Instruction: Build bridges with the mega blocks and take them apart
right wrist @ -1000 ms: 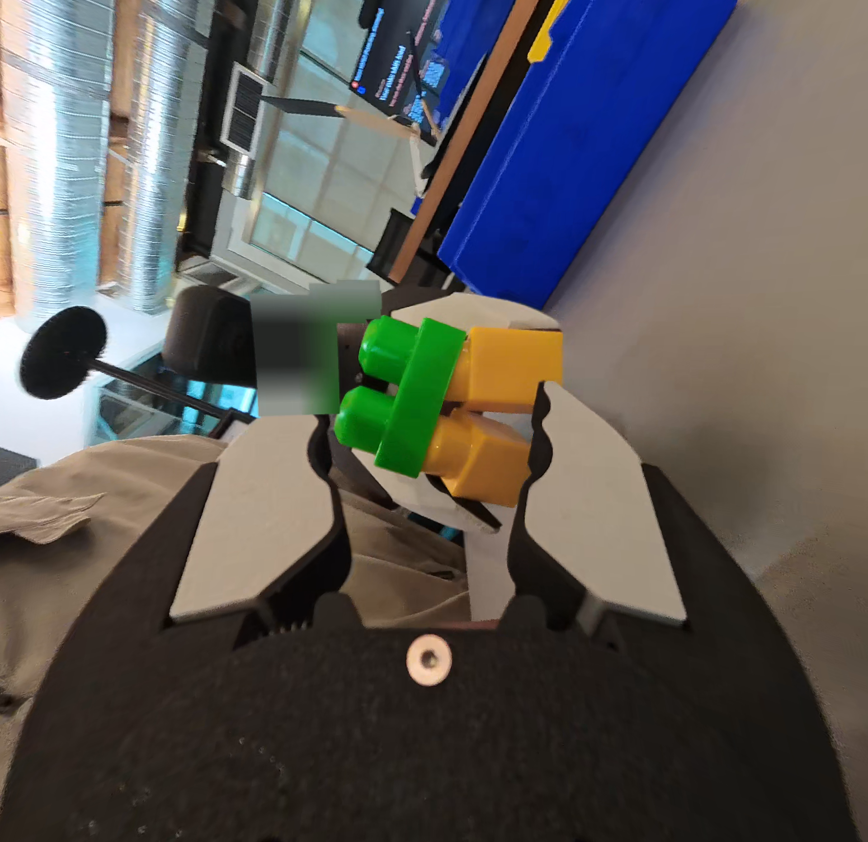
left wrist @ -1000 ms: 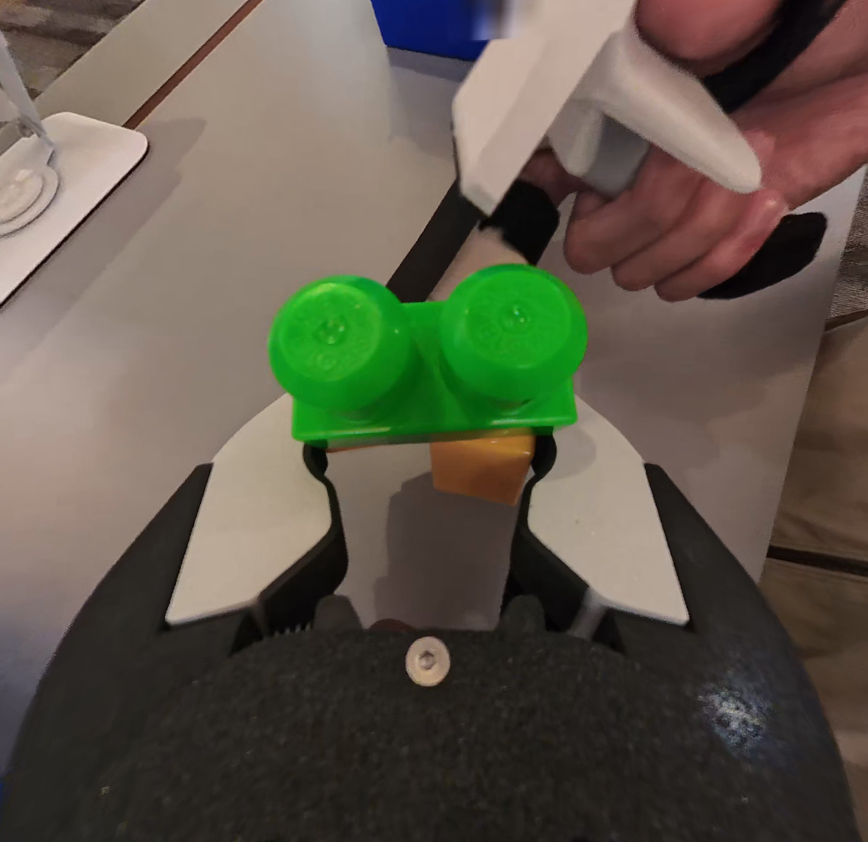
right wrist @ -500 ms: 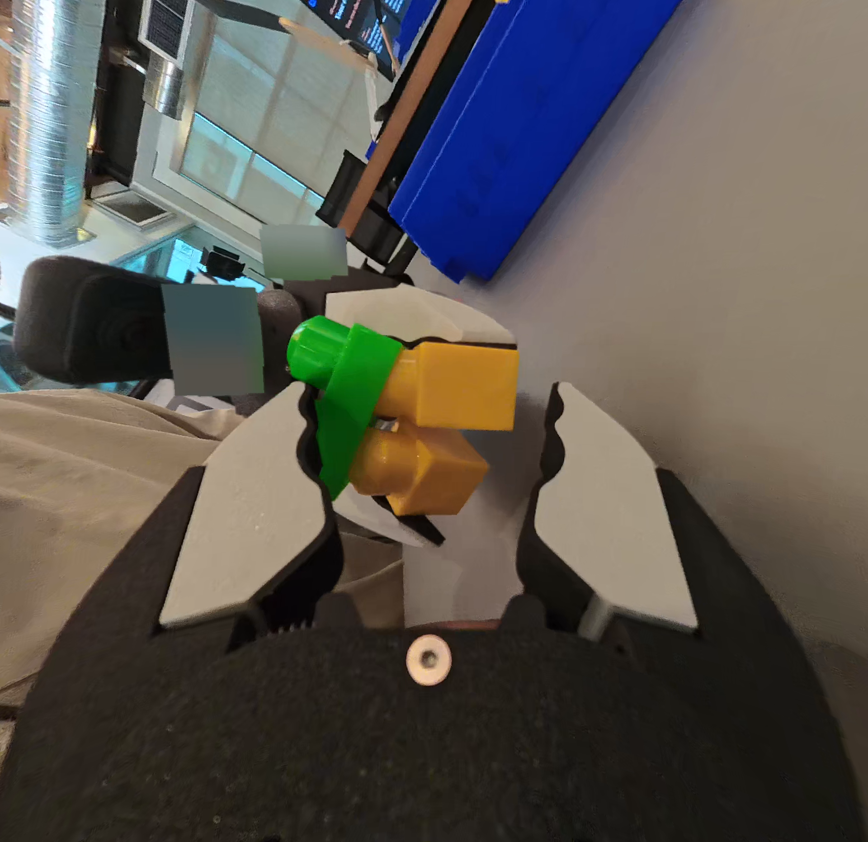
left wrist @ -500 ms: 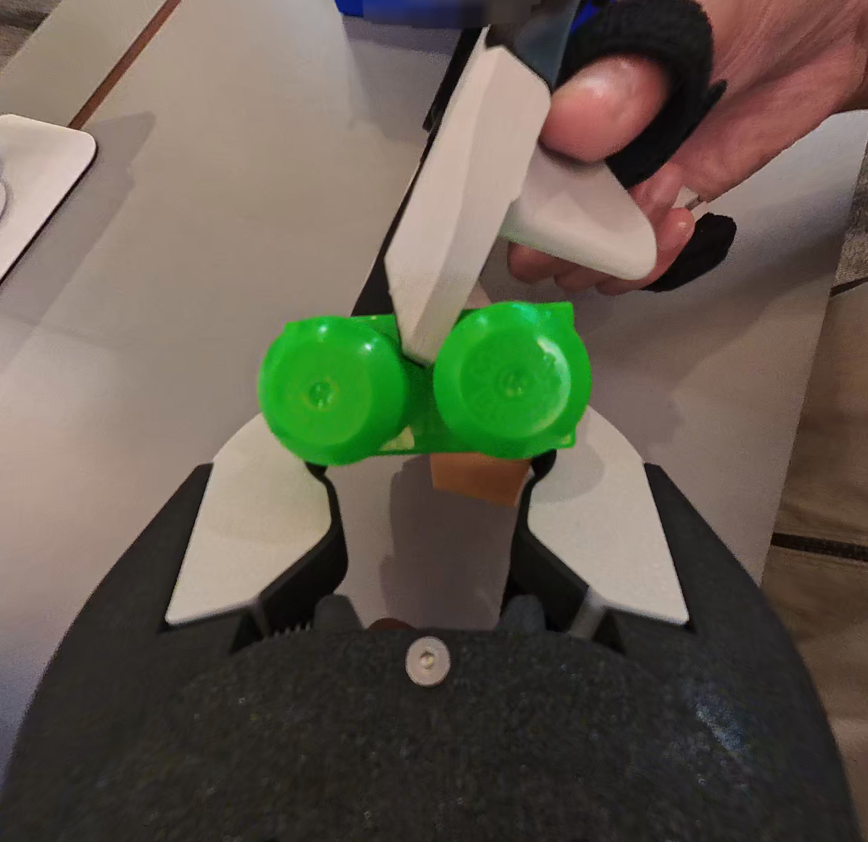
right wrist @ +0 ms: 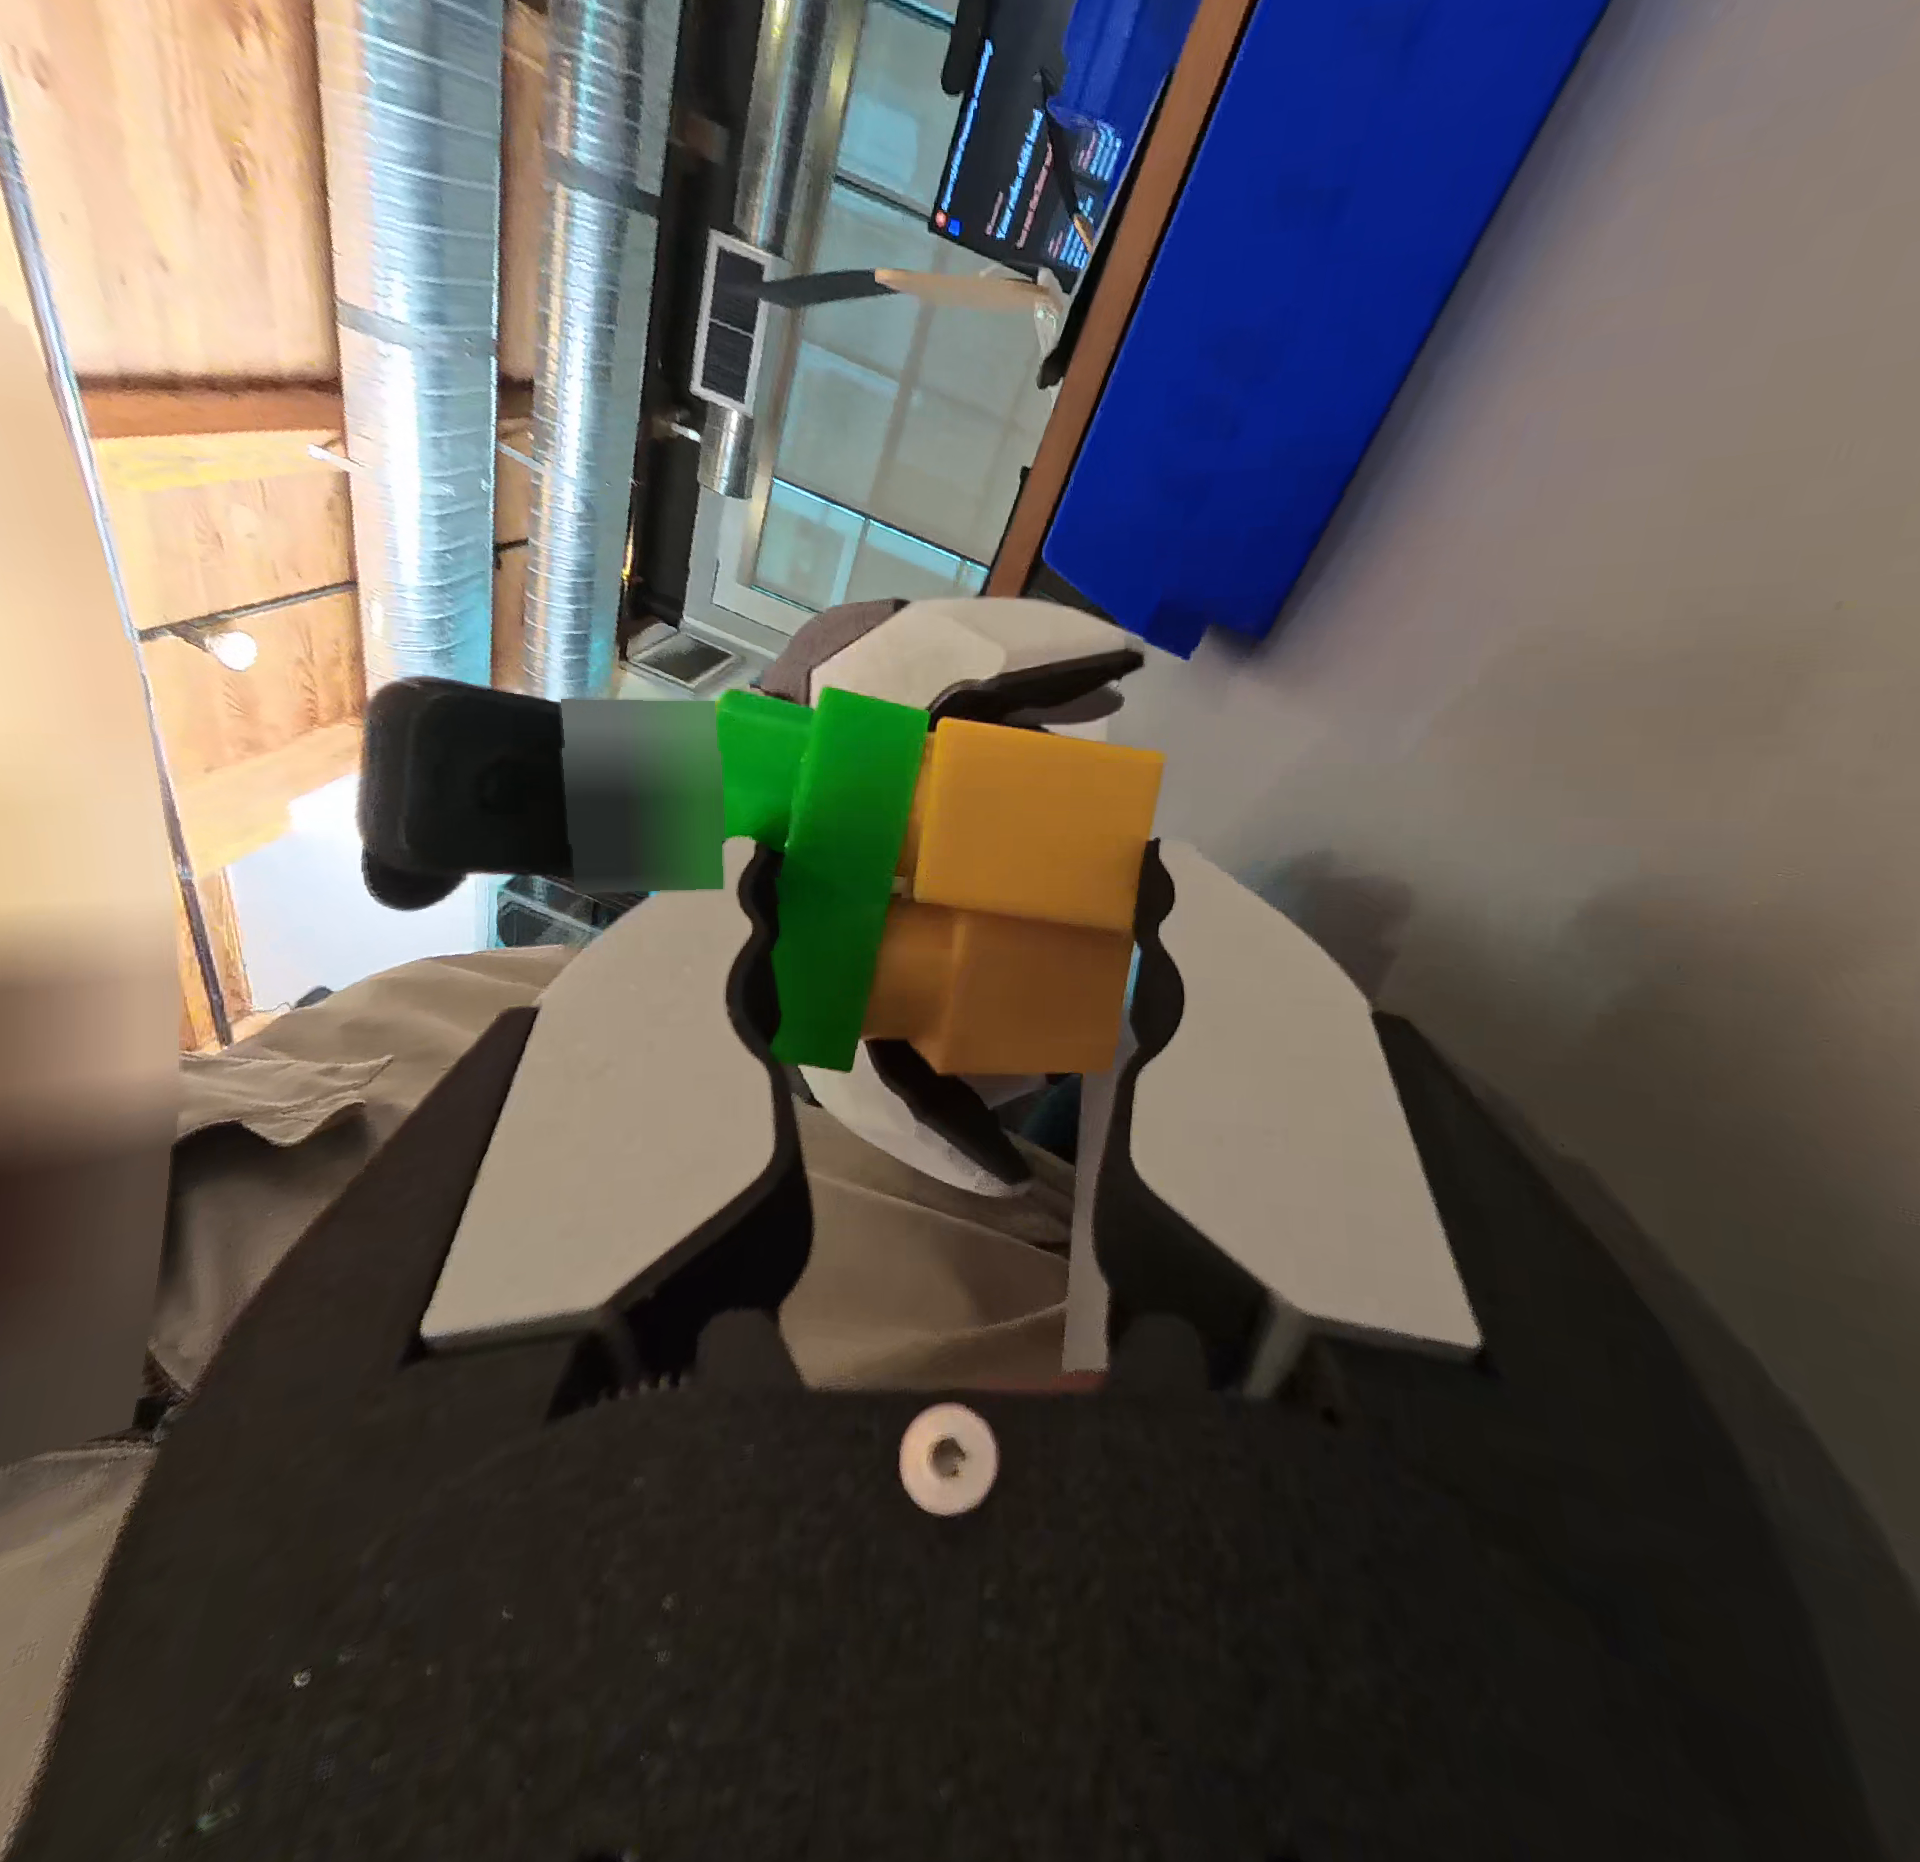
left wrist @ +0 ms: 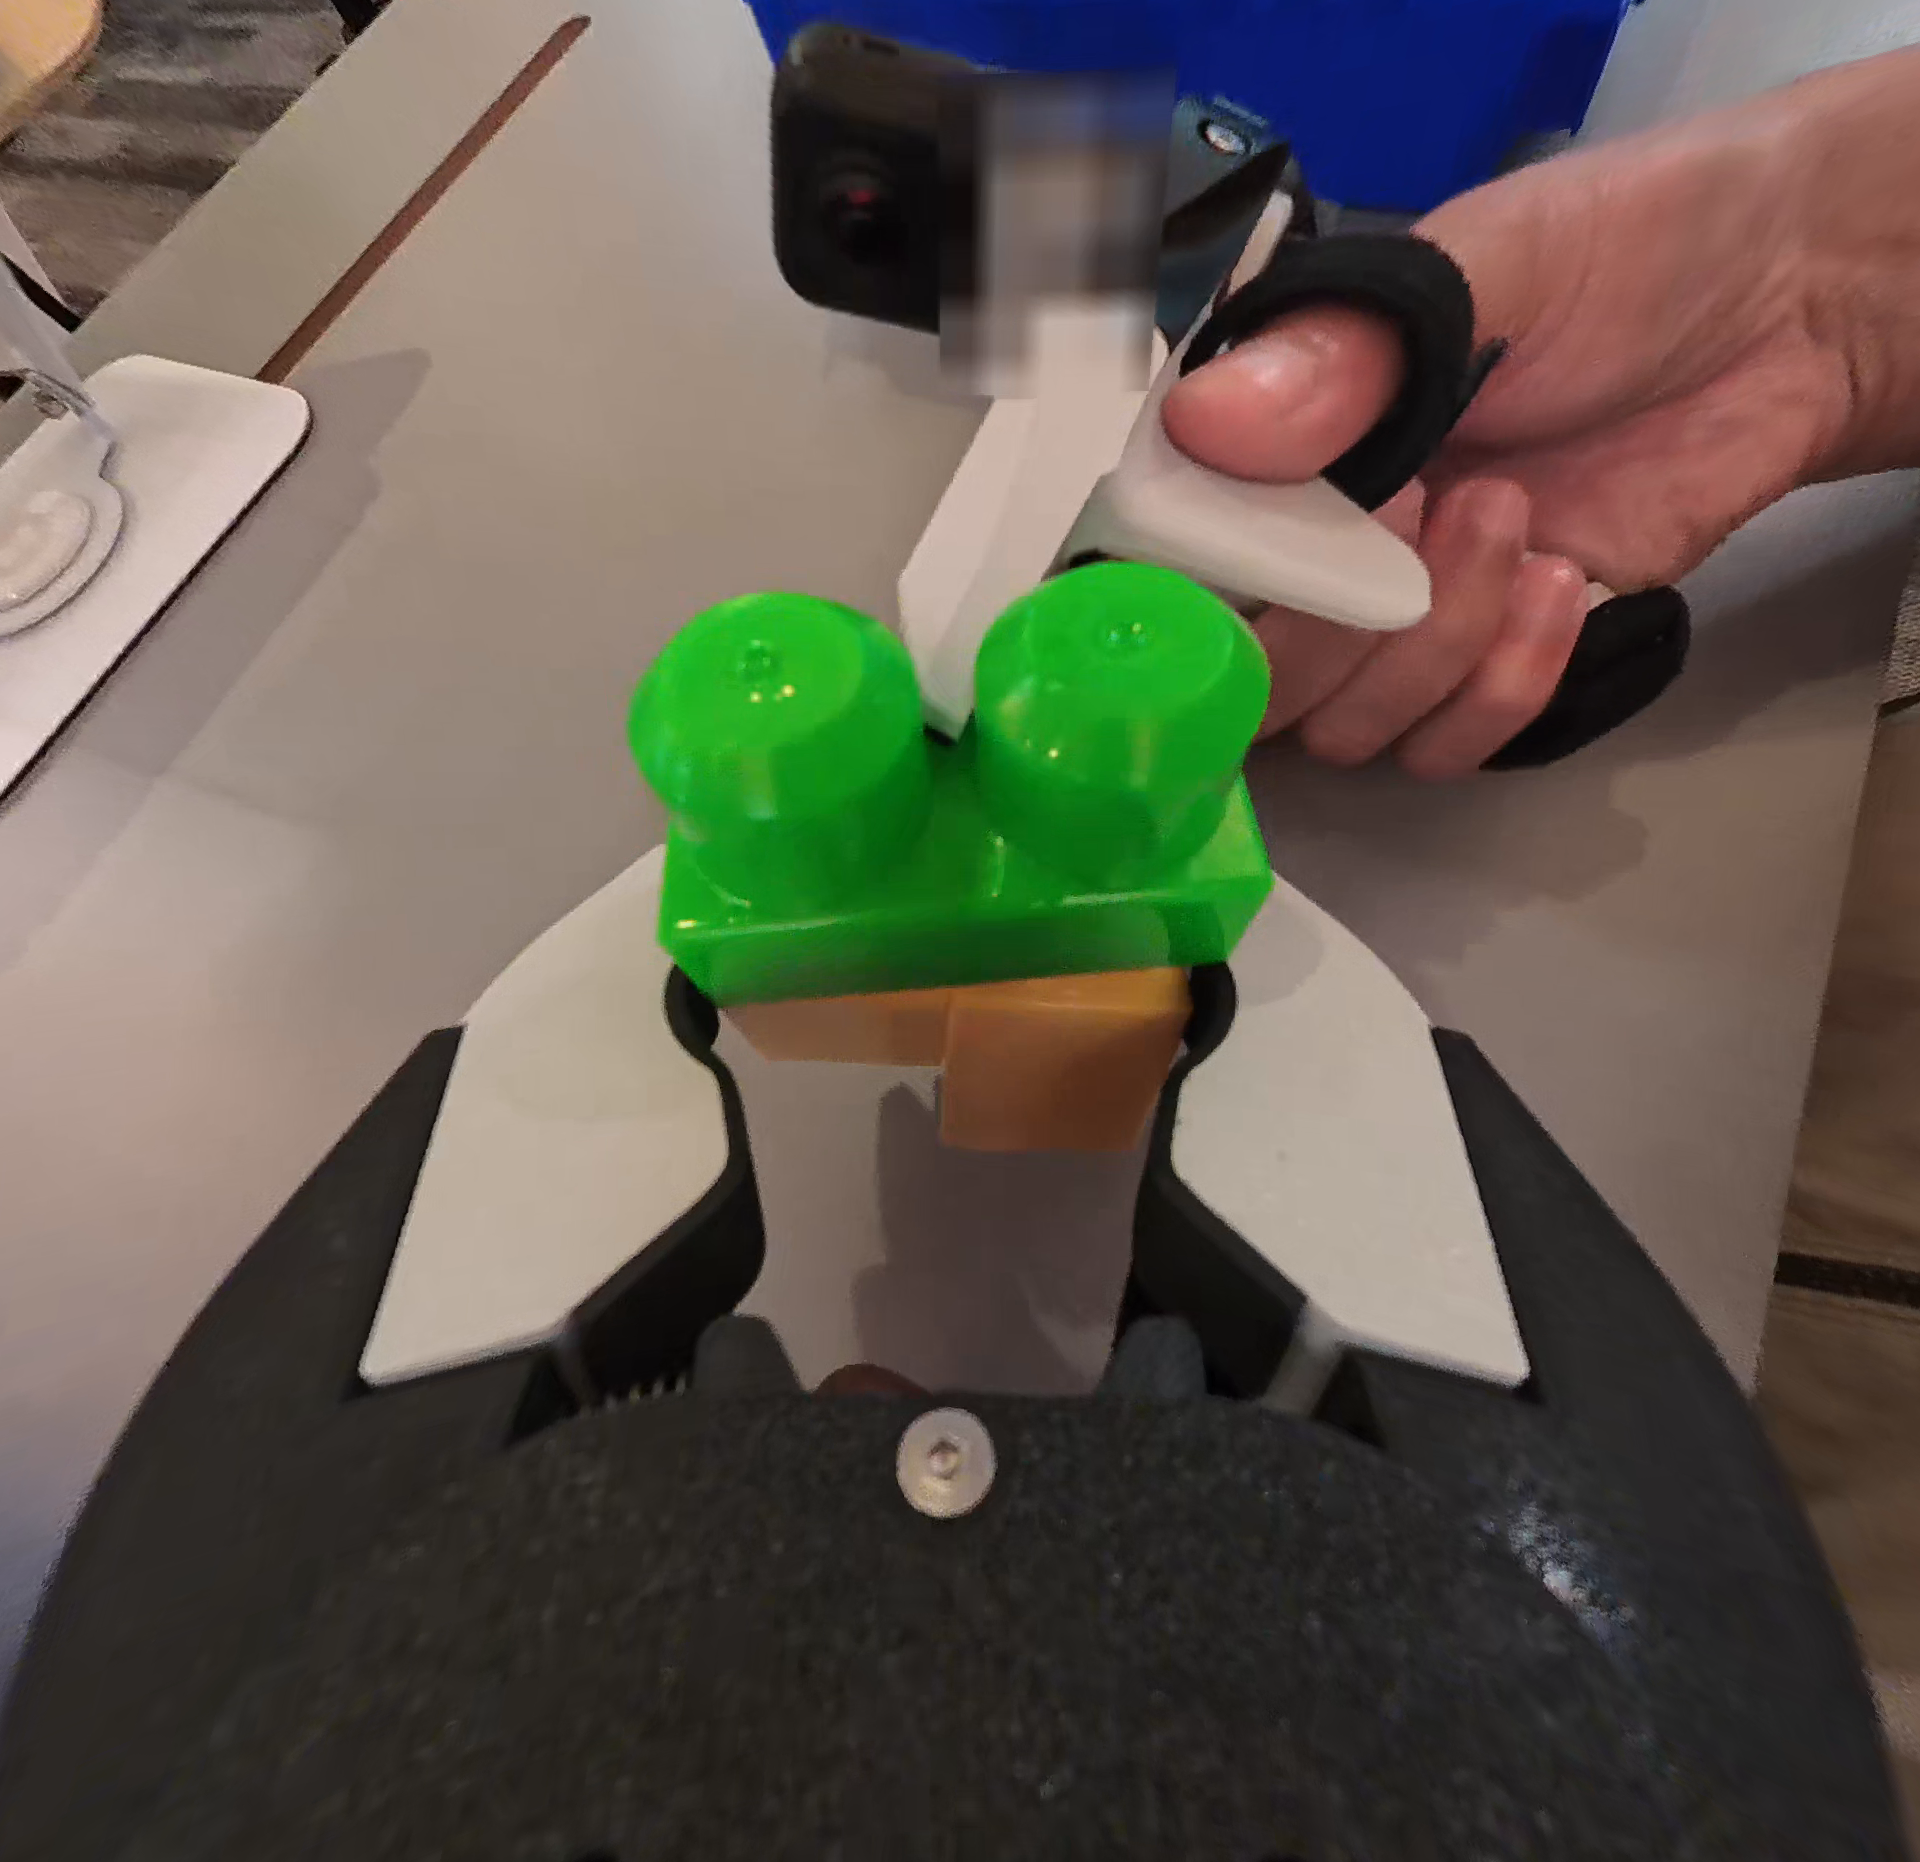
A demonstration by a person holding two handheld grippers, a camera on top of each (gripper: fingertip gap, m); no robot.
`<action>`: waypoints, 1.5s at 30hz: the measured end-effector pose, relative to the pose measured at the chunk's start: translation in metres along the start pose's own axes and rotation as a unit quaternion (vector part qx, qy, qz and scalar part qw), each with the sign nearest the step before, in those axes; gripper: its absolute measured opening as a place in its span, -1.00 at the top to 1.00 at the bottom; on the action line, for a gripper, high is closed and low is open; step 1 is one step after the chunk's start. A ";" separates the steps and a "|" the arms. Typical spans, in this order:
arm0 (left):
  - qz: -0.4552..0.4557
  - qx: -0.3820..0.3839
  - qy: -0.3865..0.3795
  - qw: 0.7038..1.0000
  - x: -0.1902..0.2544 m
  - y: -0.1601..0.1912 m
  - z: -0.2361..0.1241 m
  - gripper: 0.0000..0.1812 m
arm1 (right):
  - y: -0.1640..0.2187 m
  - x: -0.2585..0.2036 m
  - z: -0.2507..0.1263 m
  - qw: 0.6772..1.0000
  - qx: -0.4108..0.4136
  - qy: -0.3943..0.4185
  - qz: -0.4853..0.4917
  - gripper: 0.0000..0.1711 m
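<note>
Grey tabletop (left wrist: 436,586) fills the left wrist view, with a blue bin (left wrist: 1195,36) at its far edge and a white stand base (left wrist: 135,482) off to the left; the right wrist view is tipped sideways and takes in silver ceiling ducts (right wrist: 436,285) behind.

My left tongs (left wrist: 948,991) are closed on the small bridge, held up off the tabletop, their tips pressing on the outer sides of the two yellow blocks (left wrist: 1049,1064) just under the green block (left wrist: 966,919). I judge this grip is there to anchor the legs while the other tool works on the cap.

My right tongs (right wrist: 951,919) come in from the side (their own view is rolled over). One finger lies against the stud side of the green plate, the other against the far ends of the yellow blocks, so they look narrowed around the stack lengthwise. In the left view one white finger (left wrist: 977,565) of them sits wedged between the two green studs, with the person's hand (left wrist: 1558,441) on the trigger. That reads to me as bracing for pulling the green block off, though I cannot tell how firmly they bite.

Count: one green two-stud block, two yellow single blocks beneath it, two studs showing.
</note>
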State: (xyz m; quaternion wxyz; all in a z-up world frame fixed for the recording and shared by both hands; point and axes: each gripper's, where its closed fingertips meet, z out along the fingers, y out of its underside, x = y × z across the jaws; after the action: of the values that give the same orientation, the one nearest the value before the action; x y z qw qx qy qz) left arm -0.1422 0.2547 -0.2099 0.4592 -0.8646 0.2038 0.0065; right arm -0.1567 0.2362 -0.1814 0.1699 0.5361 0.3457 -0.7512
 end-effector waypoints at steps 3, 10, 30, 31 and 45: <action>-0.003 0.004 -0.003 1.000 -0.001 0.000 0.002 0.02 | -0.001 0.002 -0.001 1.000 0.002 0.003 0.002 0.24; -0.007 0.032 -0.009 0.999 -0.005 -0.008 -0.001 0.03 | -0.006 -0.003 0.000 0.999 0.024 -0.019 0.020 0.25; -0.014 0.066 -0.005 0.998 -0.009 -0.006 -0.017 0.03 | 0.021 -0.021 0.000 1.000 -0.026 0.003 -0.010 -0.24; -0.010 0.067 -0.001 0.998 -0.007 -0.006 -0.017 0.03 | 0.021 -0.023 0.002 1.000 -0.022 -0.013 0.005 -0.27; 0.023 0.064 0.030 0.997 0.011 -0.013 -0.018 0.03 | 0.022 -0.028 0.020 0.992 -0.037 -0.093 0.075 -0.15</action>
State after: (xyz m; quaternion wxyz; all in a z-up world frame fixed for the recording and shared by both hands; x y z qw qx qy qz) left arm -0.1302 0.2430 -0.1916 0.5073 -0.8282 0.2372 -0.0216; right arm -0.1462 0.2035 -0.1594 0.2767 0.4814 0.3145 -0.7699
